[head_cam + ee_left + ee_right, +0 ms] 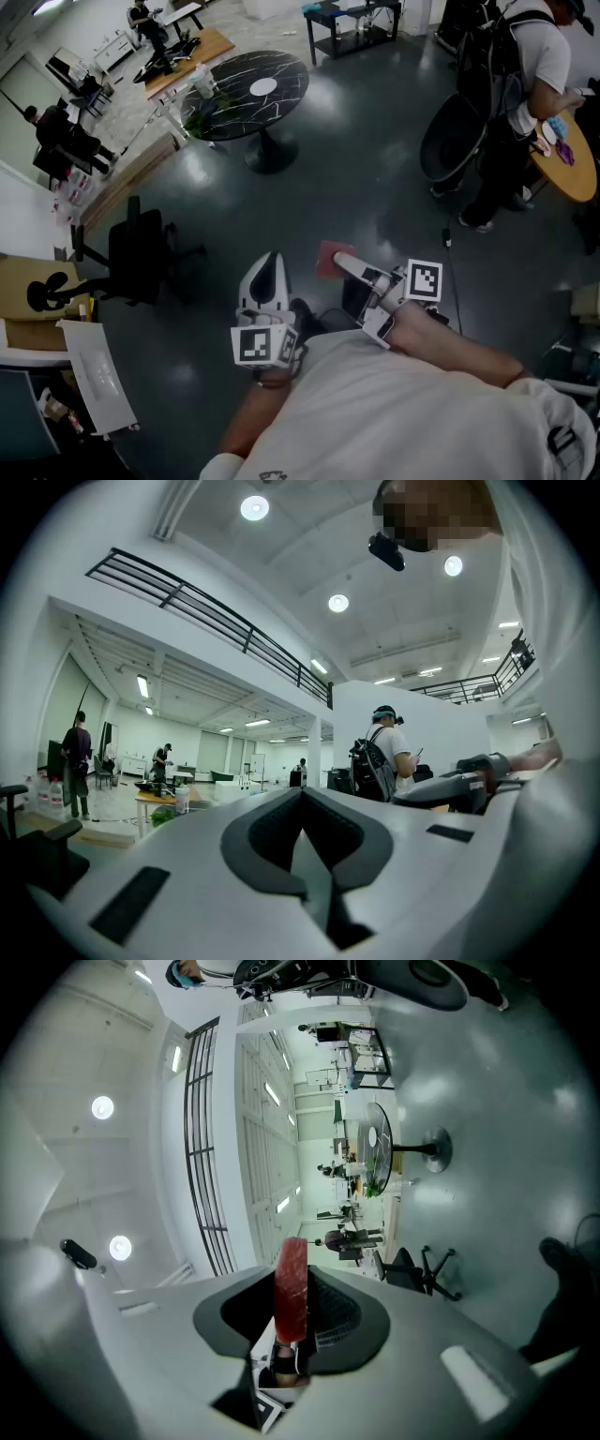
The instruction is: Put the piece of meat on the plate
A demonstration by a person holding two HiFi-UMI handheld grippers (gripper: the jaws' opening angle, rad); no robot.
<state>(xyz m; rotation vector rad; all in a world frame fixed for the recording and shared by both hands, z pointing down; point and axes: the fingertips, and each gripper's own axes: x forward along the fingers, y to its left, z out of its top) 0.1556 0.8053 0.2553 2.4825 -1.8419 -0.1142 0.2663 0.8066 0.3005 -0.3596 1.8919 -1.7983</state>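
Observation:
A flat red piece of meat (292, 1288) stands on edge between the jaws of my right gripper (296, 1271), which is shut on it. In the head view the meat (328, 259) sticks out to the left of that gripper (341, 260), held level above the dark floor. My left gripper (269, 261) hovers beside it at the left, its jaws together with nothing between them; the left gripper view shows the same gripper (304, 808) pointing level into the room. A white round plate (263, 86) lies on a black marbled table (234, 98) far ahead.
A black office chair (139, 253) stands on the floor at the left. A person with a backpack (520, 84) stands at the far right by a wooden round table (574, 173). A desk edge with papers (94, 375) lies at the lower left.

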